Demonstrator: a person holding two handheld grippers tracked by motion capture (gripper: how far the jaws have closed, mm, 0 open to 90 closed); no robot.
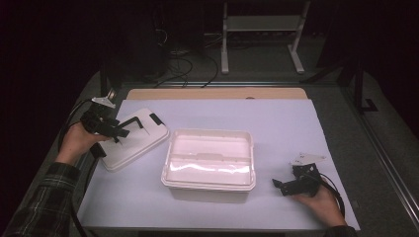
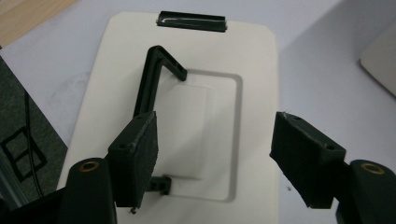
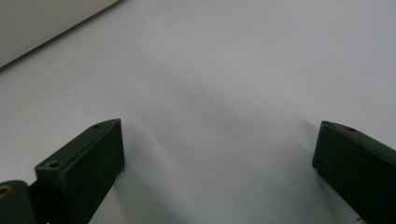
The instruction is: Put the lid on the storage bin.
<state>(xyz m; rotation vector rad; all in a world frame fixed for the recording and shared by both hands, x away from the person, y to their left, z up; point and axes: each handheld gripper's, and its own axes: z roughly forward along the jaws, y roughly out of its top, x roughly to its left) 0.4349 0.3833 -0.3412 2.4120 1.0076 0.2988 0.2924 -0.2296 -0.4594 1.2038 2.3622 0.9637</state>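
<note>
A white lid (image 1: 133,143) lies flat on the white sheet, left of an open white plastic box (image 1: 210,132). The lid (image 2: 243,56) has a black handle (image 2: 149,84) standing up from its recessed middle and a black clip (image 2: 192,21) at its far end. My left gripper (image 1: 121,134) hovers over the lid's near end, open. In the left gripper view my left gripper (image 2: 215,126) has the handle just beyond its left pad (image 2: 140,149), and nothing sits between the pads. My right gripper (image 1: 277,186) rests low on the sheet right of the box, and my right gripper (image 3: 219,126) is open on bare sheet.
The white sheet (image 1: 276,123) covers the table, with a wooden board (image 1: 217,93) along its far edge. A white metal stand (image 1: 262,29) and cables are on the dark floor beyond. The box's corner (image 2: 380,65) lies right of the lid.
</note>
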